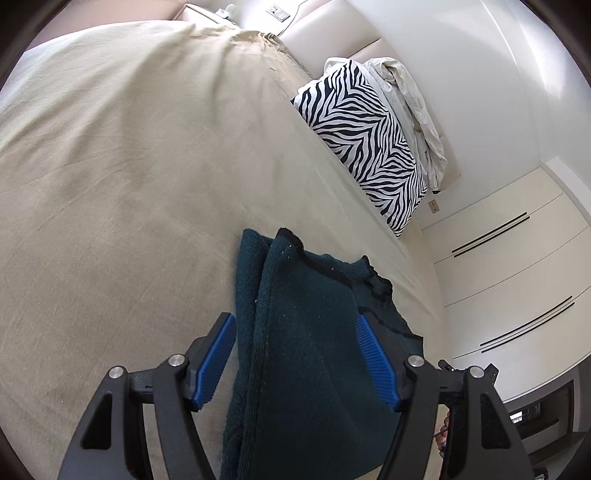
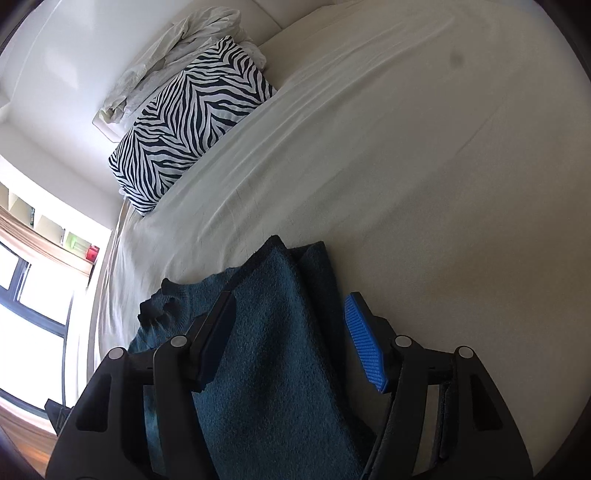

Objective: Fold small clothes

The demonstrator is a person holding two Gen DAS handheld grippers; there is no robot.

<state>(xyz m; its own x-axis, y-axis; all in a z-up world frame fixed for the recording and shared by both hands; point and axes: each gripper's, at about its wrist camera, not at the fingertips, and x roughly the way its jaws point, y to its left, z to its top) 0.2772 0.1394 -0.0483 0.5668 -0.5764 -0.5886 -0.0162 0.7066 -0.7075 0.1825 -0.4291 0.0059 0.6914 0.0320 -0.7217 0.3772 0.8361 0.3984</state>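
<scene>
On the bed sheet [image 1: 110, 166] in front of you: one dark teal knit garment [image 1: 306, 332], laid in a long folded strip with a lengthwise fold ridge running away from the cameras and a black-trimmed edge at its far end. In the left wrist view a looser portion with a dark ribbed border spreads off to the right of the strip; in the right wrist view that same looser portion lies to the left. Your left gripper [image 1: 295, 325]: jaws standing apart, blue ribbed pads [image 1: 216, 360] clear of the cloth on either side, the garment lying between them but not pinched. Your right gripper [image 2: 290, 314]: jaws likewise parted, one blue pad visible on the right over bare sheet, the other finger dark against the knit, the strip passing between them without being clamped. Neither gripper holds anything. Further items: one zebra-print pillow [image 1: 365, 147] at the head of the bed, well apart from the garment; one crumpled pale cloth [image 1: 410, 99] heaped against the pillow and the padded headboard [image 1: 332, 29]. In the left wrist view, white cupboard doors [image 1: 509, 266] with long dark handles stand beyond the bed's edge. In the right wrist view, a bright window [image 2: 26, 295] with a dark frame shows at the left margin.
</scene>
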